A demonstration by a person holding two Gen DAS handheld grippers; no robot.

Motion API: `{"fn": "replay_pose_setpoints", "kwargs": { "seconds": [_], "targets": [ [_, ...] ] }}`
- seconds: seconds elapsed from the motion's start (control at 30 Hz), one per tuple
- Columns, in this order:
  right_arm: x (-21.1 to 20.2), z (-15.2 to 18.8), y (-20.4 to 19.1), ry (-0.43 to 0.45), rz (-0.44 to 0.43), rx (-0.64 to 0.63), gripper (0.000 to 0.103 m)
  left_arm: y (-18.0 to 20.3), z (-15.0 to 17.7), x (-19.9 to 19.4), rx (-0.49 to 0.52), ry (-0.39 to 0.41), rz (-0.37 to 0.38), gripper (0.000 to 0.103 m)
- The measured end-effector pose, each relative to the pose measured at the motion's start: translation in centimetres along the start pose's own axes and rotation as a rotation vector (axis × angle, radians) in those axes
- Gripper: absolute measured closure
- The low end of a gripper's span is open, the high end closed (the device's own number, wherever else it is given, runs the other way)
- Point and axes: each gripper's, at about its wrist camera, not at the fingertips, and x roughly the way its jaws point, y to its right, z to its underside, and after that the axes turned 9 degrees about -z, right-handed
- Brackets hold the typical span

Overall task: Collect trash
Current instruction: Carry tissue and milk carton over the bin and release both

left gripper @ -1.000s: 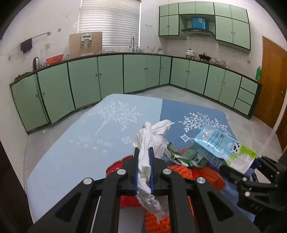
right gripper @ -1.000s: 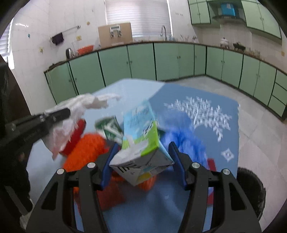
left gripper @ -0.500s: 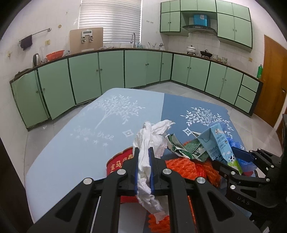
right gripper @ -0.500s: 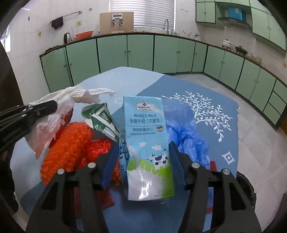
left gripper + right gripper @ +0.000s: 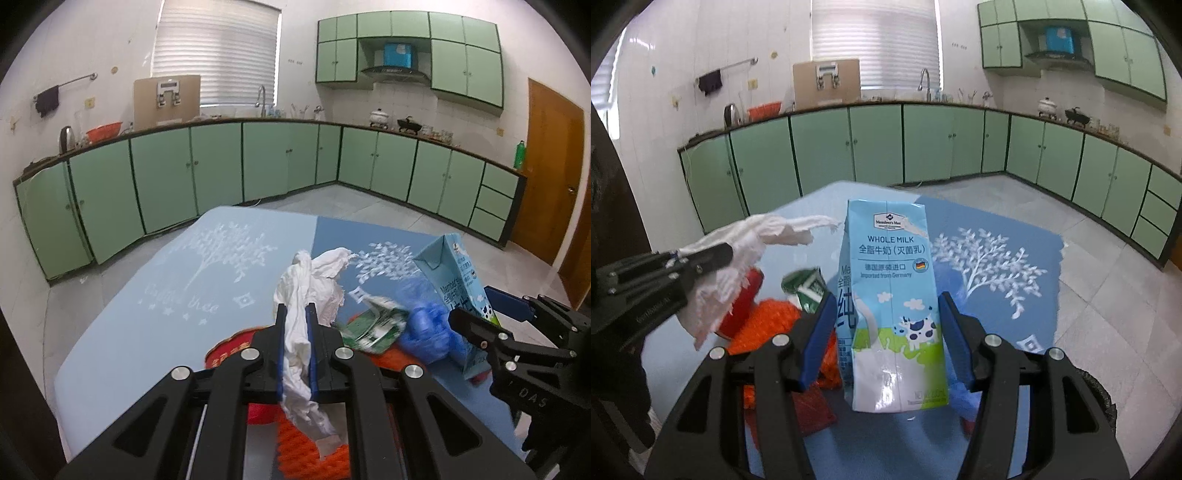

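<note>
My left gripper (image 5: 295, 314) is shut on a crumpled white tissue (image 5: 306, 280), which hangs out above and below the pads. In the right wrist view the same tissue (image 5: 768, 232) sticks out of the left gripper (image 5: 713, 258) at the left. My right gripper (image 5: 886, 299) is shut on a light blue whole-milk carton (image 5: 890, 258), held upright above the table by its sides. The carton (image 5: 461, 280) and right gripper (image 5: 484, 310) show at the right of the left wrist view.
On the blue tablecloth (image 5: 147, 314) below lie a crushed green carton (image 5: 373, 325), orange foam netting (image 5: 768, 325), a red wrapper (image 5: 229, 350) and a crumpled blue glove or bag (image 5: 424, 328). A black bin rim (image 5: 1102, 398) sits low at the right. Green cabinets line the walls.
The milk carton went from tilted and blurred to upright, and the right gripper rose with it. The left gripper kept its grip on the tissue and lifted slightly.
</note>
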Motion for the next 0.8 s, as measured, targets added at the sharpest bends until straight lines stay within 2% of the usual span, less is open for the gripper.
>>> {"fn": "replay_pose_setpoints", "kwargs": {
  "seconds": [0.17,0.37,0.8],
  "targets": [
    [-2.8,-0.5,2.1,0.045,0.030,0.053,0.048,2.3,-1.2,-1.4,0.020,0.038,0.058,0.093],
    [-6.8,0.2,5.5,0.089,0.126,0.107,0.048,6.6,-2.0,-2.3,0.060,0.061,0.148,0.093],
    [-14.5,4.6,13.9,0.122,0.343,0.224,0.048,18.2,-1.7,-3.0,0.174,0.064,0.377,0.093]
  ]
}}
